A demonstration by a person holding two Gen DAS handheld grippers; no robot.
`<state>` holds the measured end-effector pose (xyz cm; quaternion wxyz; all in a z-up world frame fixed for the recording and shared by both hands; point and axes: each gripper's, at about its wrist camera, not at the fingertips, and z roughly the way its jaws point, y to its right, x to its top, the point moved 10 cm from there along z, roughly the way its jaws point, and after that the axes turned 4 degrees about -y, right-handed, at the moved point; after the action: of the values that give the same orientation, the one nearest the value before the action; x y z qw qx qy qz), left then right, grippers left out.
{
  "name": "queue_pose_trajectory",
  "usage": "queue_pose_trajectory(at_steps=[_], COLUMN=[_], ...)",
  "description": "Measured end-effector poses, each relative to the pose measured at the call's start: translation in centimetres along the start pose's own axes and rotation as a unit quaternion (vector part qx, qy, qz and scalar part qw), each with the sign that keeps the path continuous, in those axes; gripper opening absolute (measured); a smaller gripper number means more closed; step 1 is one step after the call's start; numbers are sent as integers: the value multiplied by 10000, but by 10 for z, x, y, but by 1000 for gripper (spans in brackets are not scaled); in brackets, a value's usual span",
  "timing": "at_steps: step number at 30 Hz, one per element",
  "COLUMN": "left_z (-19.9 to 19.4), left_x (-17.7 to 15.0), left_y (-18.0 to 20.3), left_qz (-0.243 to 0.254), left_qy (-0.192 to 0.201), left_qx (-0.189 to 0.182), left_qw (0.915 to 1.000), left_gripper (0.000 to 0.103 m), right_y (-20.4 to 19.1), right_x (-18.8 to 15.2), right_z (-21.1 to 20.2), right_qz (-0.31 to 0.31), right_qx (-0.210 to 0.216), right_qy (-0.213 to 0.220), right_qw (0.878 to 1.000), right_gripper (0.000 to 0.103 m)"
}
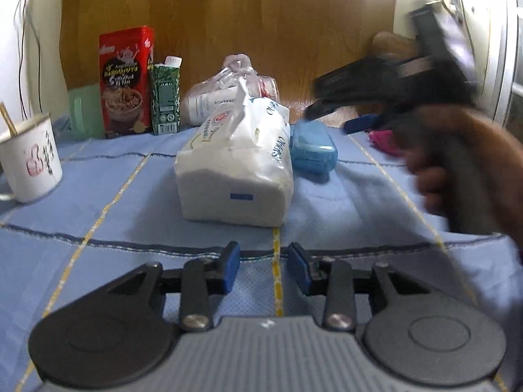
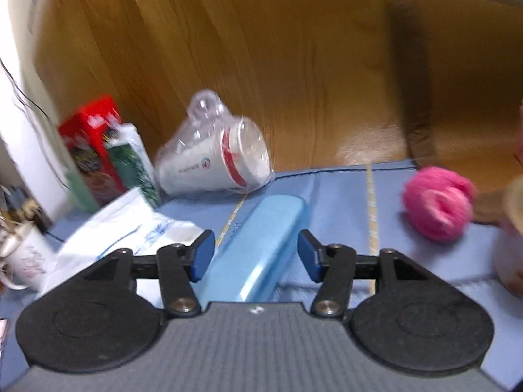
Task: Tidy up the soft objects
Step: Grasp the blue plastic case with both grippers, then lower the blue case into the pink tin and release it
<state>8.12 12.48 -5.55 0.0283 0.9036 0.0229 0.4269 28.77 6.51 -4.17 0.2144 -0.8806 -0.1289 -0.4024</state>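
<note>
Blue-padded left gripper (image 1: 263, 269) and right gripper (image 2: 256, 254) both gape over quilted cloth (image 1: 98, 261).

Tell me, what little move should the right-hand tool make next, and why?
Probably ease forward and close on the light blue case. The right gripper is open, its fingers already sit either side of the case on the blue cloth, and nothing is held yet. The blur makes this a guess.

Both low views face the wooden wall (image 1: 228, 16), seemingly sharing it.
</note>
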Motion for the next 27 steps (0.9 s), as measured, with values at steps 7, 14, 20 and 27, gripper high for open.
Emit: queue_pose_trajectory(at_steps=[7, 14, 20, 27], left_z=[-1, -4, 5, 4], left_x=[-2, 0, 20, 58], left_y=[-9, 0, 87, 199], left_qz=[-331, -591, -494, 63], left_qy=[35, -237, -833, -1100], left_qx=[-314, -997, -2099, -2562], left_qw=[9990, 9930, 9729, 9603], left_gripper=[34, 57, 85, 62], right_y=[4, 31, 50, 79], right_x=[-29, -106, -147, -122], right_z=[15, -100, -157, -193], right_qz=[-278, -668, -622, -588], right_qx=[79, 472, 353, 24], right_qy=[-832, -567, -28, 716], right_qw=[9961, 9950, 9974, 9957], right_gripper=[41, 41, 41, 41])
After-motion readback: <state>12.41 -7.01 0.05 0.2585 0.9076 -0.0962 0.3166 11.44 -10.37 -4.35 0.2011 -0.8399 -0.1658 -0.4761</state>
